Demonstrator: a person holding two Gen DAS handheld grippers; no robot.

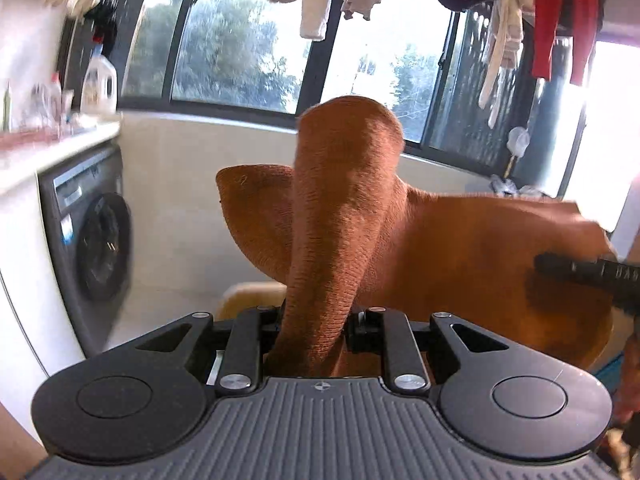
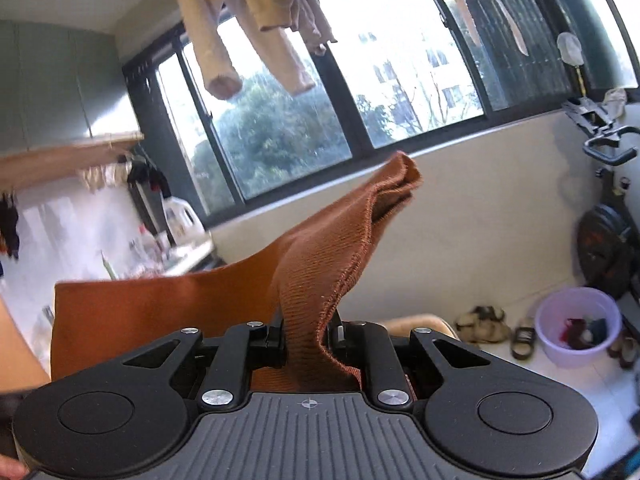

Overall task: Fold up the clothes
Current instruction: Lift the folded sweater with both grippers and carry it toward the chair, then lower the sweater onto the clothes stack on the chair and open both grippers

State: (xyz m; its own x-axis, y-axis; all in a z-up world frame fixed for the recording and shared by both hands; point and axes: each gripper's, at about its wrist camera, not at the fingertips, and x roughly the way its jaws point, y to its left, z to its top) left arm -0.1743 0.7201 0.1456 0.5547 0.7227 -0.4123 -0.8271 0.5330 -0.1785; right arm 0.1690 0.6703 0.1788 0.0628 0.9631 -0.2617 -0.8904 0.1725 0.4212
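Note:
A rust-orange knit garment is held up in the air between both grippers. In the left wrist view my left gripper is shut on a bunched ribbed part of it, which rises straight ahead and flops over; the rest spreads right toward the other gripper's black finger. In the right wrist view my right gripper is shut on a ribbed hem of the same garment, whose end flaps up in front of the window. The cloth stretches left as a flat sheet. The fingertips are hidden by cloth.
A washing machine stands under a counter with bottles at left. Clothes hang on a line overhead before the wide windows. On the floor at right are a lilac basin, sandals and an exercise bike.

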